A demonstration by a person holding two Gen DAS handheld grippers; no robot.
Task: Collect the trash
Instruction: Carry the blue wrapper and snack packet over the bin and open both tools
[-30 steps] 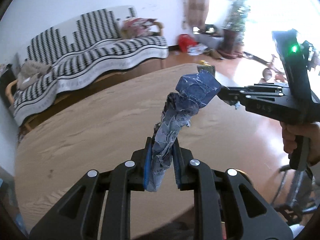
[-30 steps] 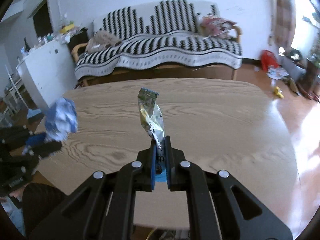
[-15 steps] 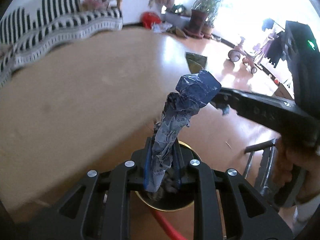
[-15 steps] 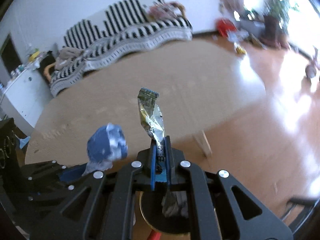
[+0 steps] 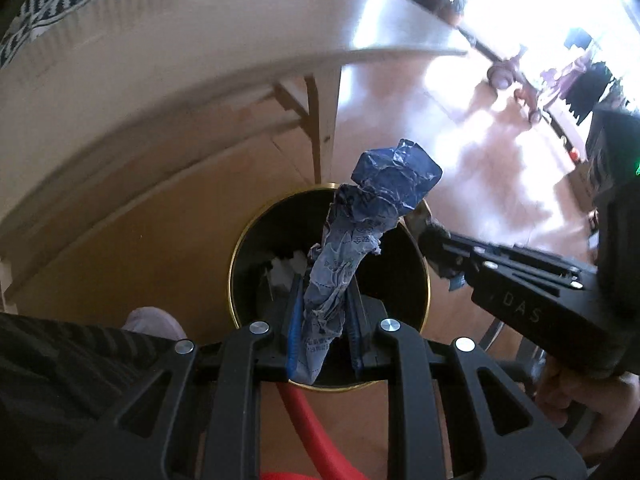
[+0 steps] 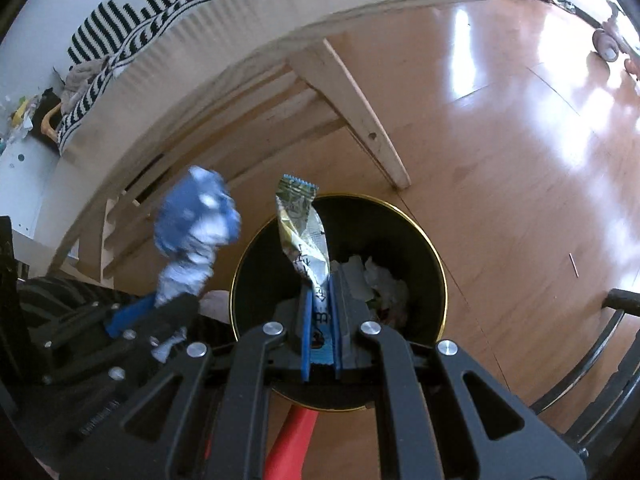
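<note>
My left gripper point(image 5: 324, 312) is shut on a crumpled blue and white wrapper point(image 5: 360, 224) and holds it above a black trash bin with a gold rim point(image 5: 234, 264). My right gripper point(image 6: 320, 312) is shut on a green and yellow snack wrapper point(image 6: 302, 232) over the same bin point(image 6: 438, 272). White crumpled paper point(image 6: 376, 276) lies inside the bin. The blue wrapper point(image 6: 196, 232) and the left gripper point(image 6: 160, 312) show blurred in the right wrist view. The right gripper point(image 5: 436, 252) shows at the right of the left wrist view.
The wooden table point(image 6: 280, 20) with its pale legs point(image 6: 360, 120) stands beyond the bin. A red handle point(image 6: 288, 440) lies by the bin's near side. A black chair frame point(image 6: 600, 360) is at the right. A striped sofa point(image 6: 160, 12) is behind.
Both grippers have swung down from over the table to above the floor bin, each still holding its wrapper. The bin now sits directly under the fingers.
</note>
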